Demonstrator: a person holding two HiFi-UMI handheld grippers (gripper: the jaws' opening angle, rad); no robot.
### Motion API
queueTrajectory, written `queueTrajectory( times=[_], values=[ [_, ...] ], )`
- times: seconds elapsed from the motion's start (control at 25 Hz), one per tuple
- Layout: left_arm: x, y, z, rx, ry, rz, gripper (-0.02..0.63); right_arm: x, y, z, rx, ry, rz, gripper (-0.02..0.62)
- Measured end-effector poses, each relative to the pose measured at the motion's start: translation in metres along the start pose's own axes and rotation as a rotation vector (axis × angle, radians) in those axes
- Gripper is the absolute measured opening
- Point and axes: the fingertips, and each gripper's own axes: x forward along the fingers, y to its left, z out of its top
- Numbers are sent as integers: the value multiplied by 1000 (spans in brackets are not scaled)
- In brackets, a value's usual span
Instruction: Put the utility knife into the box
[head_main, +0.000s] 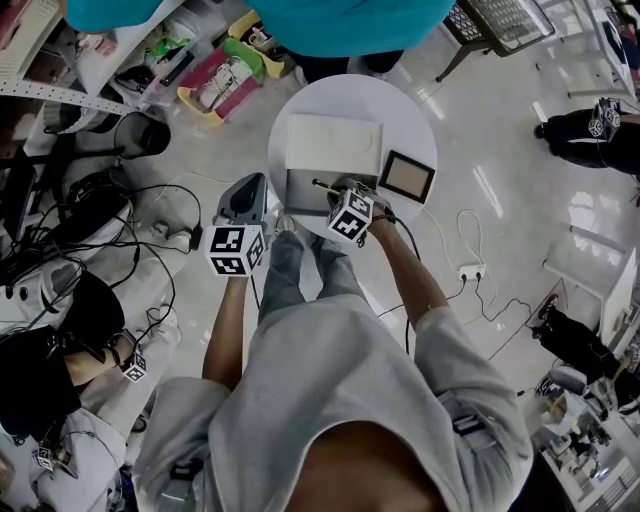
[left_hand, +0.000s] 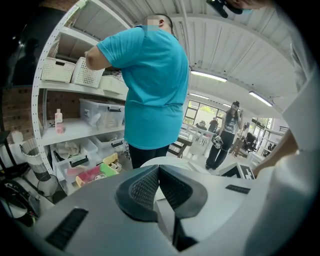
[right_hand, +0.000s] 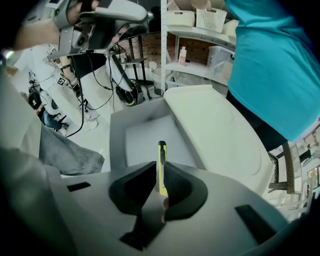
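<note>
**Set the knife down flat before letting go**

The right gripper has its jaws pinched on the knife. It is a slim yellow one, held near its rear end, so most of its length sticks out ahead of the jaws. Just ahead of the tip and below it lies the open box, grey inside. The knife seems to hang over the box floor, but I cannot tell whether the tip touches it. The lid is thrown back on the gripper's far right, clear of the path.

From the head view the box sits ahead of the gripper on a round white table, and a dark-framed panel lies just to the gripper's right.

The step in hand is the release, and my advice is as follows:
- Lower the gripper until the knife lies along the box floor, in line with the box walls.
- Part the jaws only once the knife is supported.
- Draw straight back afterwards, so the pads do not drag the knife out.

The long overhang could let the knife pivot in the grip, so a slow descent suits best.

The left gripper is to the left, off the table's edge. Its jaws are pressed together on nothing. It could steady the box wall if the box slides.
</note>
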Motion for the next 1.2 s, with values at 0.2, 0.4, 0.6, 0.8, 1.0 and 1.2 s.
queueTrajectory(
  times=[0.2,0.4,0.6,0.8,1.0,1.2],
  values=[
    [5,-10,5,10,-12,-17,20,-29,-11,4,128,-117,-59,52],
    [8,-22,10,19,-17,-32,20,-63,-28,3,376,-264,-120,52],
    [12,-32,17,34,-24,-48,20,-101,-52,-6,641,-445,-199,51],
    [12,-42,26,49,-38,-60,20,-136,-63,-17,744,-547,-279,32],
    [11,-47,43,66,-67,-66,20,-176,-80,-6,742,-636,-375,29],
    [11,-51,74,96,-116,-79,20,-223,-106,20,717,-746,-444,29]
  ],
)
